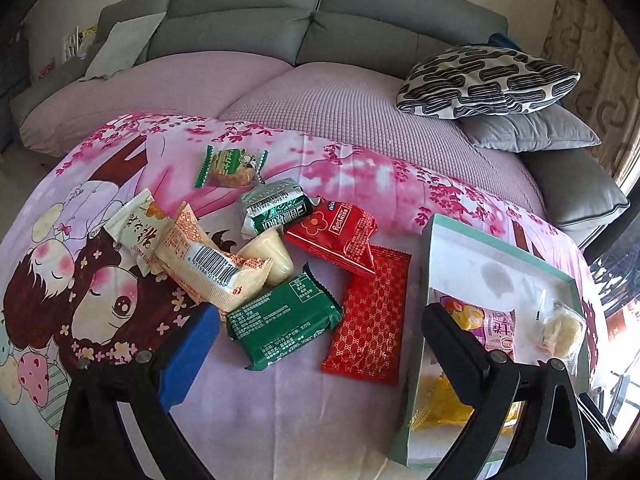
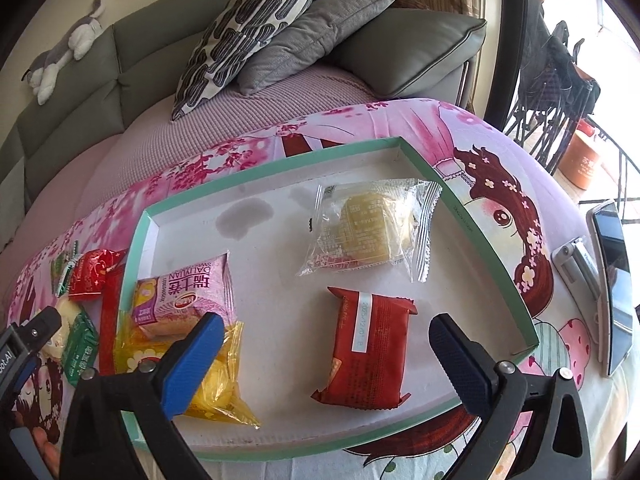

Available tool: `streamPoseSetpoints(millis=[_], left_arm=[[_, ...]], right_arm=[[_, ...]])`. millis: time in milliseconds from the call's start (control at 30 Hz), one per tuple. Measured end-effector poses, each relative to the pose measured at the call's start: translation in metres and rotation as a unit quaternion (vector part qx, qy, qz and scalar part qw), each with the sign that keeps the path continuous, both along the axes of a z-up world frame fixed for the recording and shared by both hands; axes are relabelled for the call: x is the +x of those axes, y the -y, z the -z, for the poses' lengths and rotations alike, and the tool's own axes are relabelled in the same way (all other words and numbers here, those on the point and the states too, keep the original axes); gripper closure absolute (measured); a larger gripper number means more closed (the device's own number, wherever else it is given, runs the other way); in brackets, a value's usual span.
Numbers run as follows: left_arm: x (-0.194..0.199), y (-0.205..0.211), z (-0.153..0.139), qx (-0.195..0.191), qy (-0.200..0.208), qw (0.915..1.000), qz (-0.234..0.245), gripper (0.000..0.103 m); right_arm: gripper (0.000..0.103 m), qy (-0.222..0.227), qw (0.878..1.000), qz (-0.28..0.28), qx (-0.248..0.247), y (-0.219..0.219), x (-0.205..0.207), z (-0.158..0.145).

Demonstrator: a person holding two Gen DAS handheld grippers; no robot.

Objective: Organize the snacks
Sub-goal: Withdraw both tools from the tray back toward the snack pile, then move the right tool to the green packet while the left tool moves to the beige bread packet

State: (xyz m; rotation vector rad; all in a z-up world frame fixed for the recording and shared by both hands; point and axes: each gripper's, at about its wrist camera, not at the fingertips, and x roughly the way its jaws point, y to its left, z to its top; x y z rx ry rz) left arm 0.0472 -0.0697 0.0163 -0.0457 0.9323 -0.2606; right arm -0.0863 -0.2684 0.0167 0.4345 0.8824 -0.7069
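Observation:
A pile of wrapped snacks lies on the pink cartoon cloth: a green pack (image 1: 284, 322), a flat red pack (image 1: 370, 320), a red Rose Kiss pack (image 1: 340, 236), a cream barcode pack (image 1: 212, 264) and a jelly cup (image 1: 272, 258). My left gripper (image 1: 320, 356) is open and empty just above the green pack. A shallow mint-rimmed tray (image 2: 486, 240) holds a red pack (image 2: 370, 348), a clear-wrapped pastry (image 2: 372, 228), a pink cake pack (image 2: 186, 296) and a yellow bag (image 2: 216, 384). My right gripper (image 2: 326, 364) is open, its fingers on either side of the red pack.
A grey sofa with a pink cover (image 1: 320, 100) stands behind the table, with a patterned pillow (image 1: 488, 80) and a grey pillow (image 1: 528, 132). A phone (image 2: 614, 280) and a silver object (image 2: 576, 268) lie right of the tray. A green-edged candy pack (image 1: 232, 164) lies apart at the back.

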Motion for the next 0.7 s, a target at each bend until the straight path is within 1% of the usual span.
streamPoseSetpoints(millis=[233,367,533,633,700], left_arm=[[0.002,-0.009,-0.002,-0.002,-0.005,1.0000,-0.005,0.001],[0.006,-0.022,-0.004,-0.002,-0.005,0.9998,-0.019,0.001],[0.013,-0.046,-0.010,-0.004,-0.001,0.9990,-0.045,0.001],[0.018,-0.062,-0.013,-0.003,0.004,0.9980,-0.063,0.001],[0.021,-0.073,-0.014,-0.009,0.003,0.9972,-0.074,0.001]], right_arm=[[0.000,0.008,0.999,-0.021,-0.033,-0.013,0.004,-0.010],[0.000,0.019,0.999,-0.039,-0.023,-0.019,0.009,-0.013],[0.000,0.026,0.997,-0.073,-0.023,-0.034,0.018,-0.014],[0.000,0.040,0.995,-0.090,-0.019,-0.044,0.023,-0.017],[0.000,0.050,0.994,-0.099,-0.017,-0.052,0.026,-0.020]])
